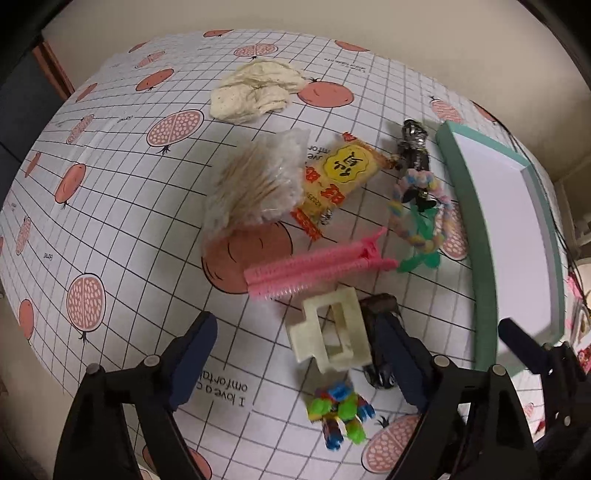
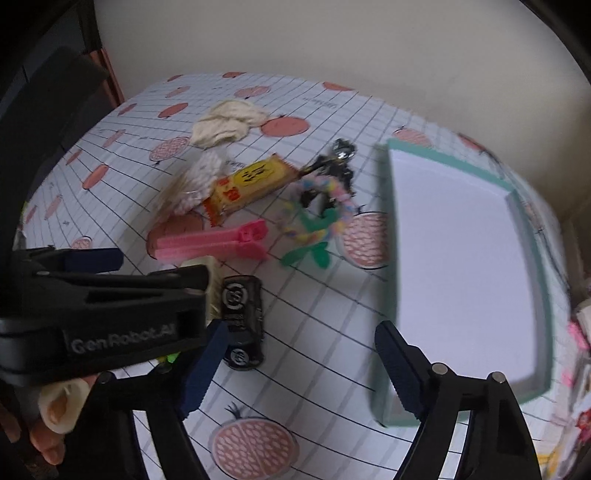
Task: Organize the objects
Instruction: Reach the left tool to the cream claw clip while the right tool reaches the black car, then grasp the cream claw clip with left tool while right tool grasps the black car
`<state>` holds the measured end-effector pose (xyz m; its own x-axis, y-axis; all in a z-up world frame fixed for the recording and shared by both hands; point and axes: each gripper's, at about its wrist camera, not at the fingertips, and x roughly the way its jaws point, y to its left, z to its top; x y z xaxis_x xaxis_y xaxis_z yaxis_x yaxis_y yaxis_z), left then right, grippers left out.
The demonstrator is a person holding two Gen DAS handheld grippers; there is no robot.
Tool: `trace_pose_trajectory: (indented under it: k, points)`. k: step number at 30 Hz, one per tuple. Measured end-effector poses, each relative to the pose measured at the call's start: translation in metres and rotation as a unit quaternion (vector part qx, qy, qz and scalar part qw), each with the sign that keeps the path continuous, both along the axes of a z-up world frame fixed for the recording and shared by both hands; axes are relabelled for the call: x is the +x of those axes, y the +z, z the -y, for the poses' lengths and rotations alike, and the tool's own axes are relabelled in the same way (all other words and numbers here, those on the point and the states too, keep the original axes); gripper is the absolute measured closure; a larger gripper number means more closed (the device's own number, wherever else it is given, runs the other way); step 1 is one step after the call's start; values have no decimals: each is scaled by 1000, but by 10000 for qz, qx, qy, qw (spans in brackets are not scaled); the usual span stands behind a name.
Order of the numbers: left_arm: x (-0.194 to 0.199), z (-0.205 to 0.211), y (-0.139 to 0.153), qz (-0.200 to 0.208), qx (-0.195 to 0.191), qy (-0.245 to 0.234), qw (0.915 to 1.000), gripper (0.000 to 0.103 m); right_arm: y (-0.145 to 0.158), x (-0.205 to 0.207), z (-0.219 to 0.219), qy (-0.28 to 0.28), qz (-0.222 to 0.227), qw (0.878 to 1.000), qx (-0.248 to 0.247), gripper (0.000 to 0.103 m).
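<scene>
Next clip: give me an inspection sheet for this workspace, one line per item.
Surface: table under a grid cloth with fruit prints.
Job's things: empty green tray; pink clip, cream claw clip, snack packet, bag of sticks, black toy car, block toy.
Clutter: crumpled cloth.
Grippers: left gripper and right gripper open, holding nothing.
Cables: dark cords beyond the tray.
Surroundings: plain wall.

Plain cream wall [image 1: 424, 33] behind the surface [image 1: 110, 192], which wears a white grid cloth w/ pink pomegranate prints. Dark wood doorframe [image 1: 51, 66] at far left. Light's dim, indoors.
</scene>
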<state>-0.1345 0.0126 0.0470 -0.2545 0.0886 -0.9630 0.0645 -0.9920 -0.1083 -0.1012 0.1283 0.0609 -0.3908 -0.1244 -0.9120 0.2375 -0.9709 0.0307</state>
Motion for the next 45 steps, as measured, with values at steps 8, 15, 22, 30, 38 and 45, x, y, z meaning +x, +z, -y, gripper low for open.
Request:
trace_pose_trajectory:
  k: [8, 15, 22, 30, 38, 45]
  points:
    - [-4, 0, -15, 158, 61, 73, 9998, 22, -23, -7, 10, -9, 347, 9994, -88, 25]
    - [-9, 5, -24, 382, 287, 224, 9986, 41, -28, -10, 16, -30, 452, 9988, -194, 34]
    - [-13, 10, -23, 402, 299, 223, 9985, 52, -32, -15, 23, -28, 533, 9981, -294, 49]
    - [-19, 12, -20, 368, 200, 254, 9988, 52, -37, -18, 26, -92, 559, 9978, -351, 55]
    - [-27, 20, -15, 322, 334, 354, 9983, 53, -36, -20, 19, -253, 609, 9966, -503, 67]
    - [-33, 24, -6, 320, 541, 450, 9970, 55, -21, -15, -2, -461, 457, 9954, -708, 67]
